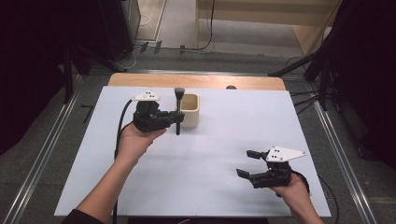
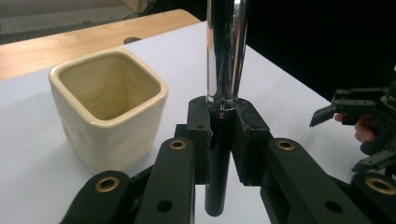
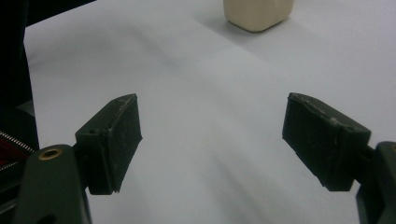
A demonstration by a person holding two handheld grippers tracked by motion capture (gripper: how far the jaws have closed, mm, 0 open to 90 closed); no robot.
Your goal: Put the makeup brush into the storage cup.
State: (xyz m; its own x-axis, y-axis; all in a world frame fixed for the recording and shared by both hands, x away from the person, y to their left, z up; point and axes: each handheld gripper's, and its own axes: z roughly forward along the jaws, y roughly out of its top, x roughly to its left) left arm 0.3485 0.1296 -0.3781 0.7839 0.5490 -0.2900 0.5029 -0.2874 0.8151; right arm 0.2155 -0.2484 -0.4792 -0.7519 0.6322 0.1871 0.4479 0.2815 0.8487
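High view, one cream cup (image 1: 190, 110), one brush (image 1: 178, 114) clamped in left hand-held gripper (image 1: 178, 116), right hand-held gripper (image 1: 248, 164) wide open, empty.

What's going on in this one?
A person at a white table works a gripper in each hand. The left gripper is shut on a makeup brush, held upright with its bristles on top, right beside a square cream cup. The cup looks empty inside, and the brush is not in it yet. The right gripper waits, open and with nothing in it, over the near right part of the table.
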